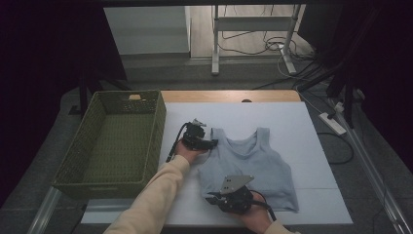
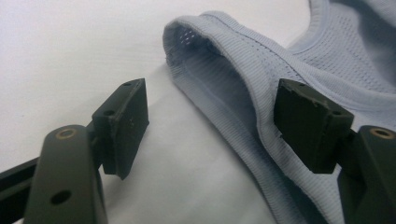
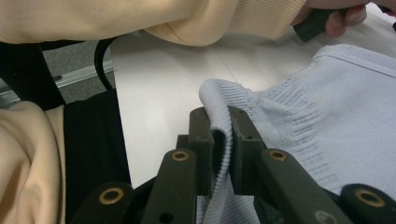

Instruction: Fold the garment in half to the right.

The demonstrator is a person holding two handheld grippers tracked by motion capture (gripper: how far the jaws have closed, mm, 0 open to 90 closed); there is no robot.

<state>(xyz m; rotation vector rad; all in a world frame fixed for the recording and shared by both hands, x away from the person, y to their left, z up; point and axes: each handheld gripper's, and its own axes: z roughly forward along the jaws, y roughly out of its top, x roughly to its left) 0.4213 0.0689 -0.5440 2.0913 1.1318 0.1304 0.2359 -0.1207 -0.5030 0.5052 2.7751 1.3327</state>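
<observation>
Left gripper (image 2: 210,123): jaws apart, astride the pale blue ribbed tank top's (image 1: 253,163) strap.
Right gripper (image 3: 222,140): clamped on its hem (bunched).
Green woven basket (image 1: 104,183): left, apart.

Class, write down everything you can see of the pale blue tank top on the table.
The tank top is pale blue ribbed knit with a mesh-like inside, two shoulder straps and a scooped neck. It lies flat on the white table, straps pointing away from the person. The right tool pinches a fold of its hem corner. The left tool is open, one jaw either side of a shoulder strap, not yet gripping.
</observation>
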